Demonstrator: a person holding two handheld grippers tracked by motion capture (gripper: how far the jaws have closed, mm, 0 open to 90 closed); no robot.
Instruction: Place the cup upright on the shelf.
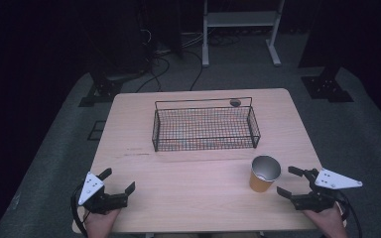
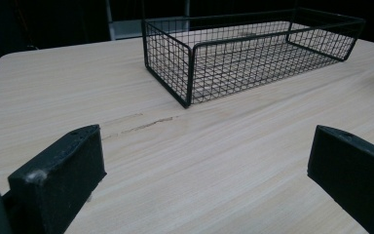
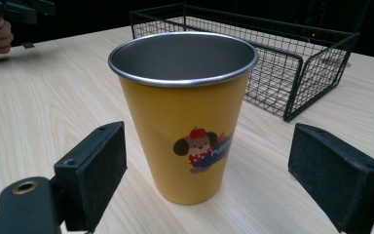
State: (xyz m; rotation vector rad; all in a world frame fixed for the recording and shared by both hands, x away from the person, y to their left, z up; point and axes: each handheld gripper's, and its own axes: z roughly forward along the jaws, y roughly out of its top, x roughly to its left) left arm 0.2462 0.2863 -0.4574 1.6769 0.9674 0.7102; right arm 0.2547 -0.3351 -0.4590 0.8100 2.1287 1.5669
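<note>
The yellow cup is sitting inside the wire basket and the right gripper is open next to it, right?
Not quite. The cup stands on the table, outside the basket and in front of it, as the high view shows. The rest holds: the right gripper is open next to the cup.

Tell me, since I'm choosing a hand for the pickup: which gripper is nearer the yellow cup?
Right. The right gripper sits just beside the yellow cup, jaws open toward it; the left gripper is far across the table.
</note>
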